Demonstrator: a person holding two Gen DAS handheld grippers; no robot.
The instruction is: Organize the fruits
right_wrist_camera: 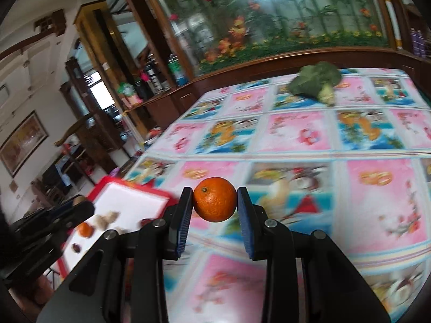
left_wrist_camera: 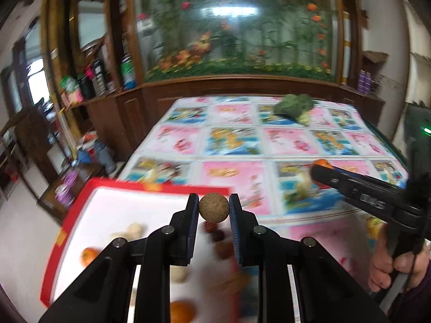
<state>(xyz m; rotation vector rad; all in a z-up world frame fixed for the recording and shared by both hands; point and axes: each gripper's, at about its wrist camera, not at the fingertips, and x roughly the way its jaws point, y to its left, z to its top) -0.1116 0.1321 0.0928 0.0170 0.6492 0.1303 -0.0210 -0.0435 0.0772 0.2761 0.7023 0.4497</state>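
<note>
The only lettering that shows stands on the side of the right gripper [left_wrist_camera: 320,173], on its black body well behind the fingers, seen from the left wrist camera: pale raised characters that look like "DAS", too blurred to confirm. The labels on the shelf bottles [left_wrist_camera: 128,71] are unreadable.

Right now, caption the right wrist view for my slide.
Right tongs grip an orange above the patterned tablecloth, red tray at left.
</note>
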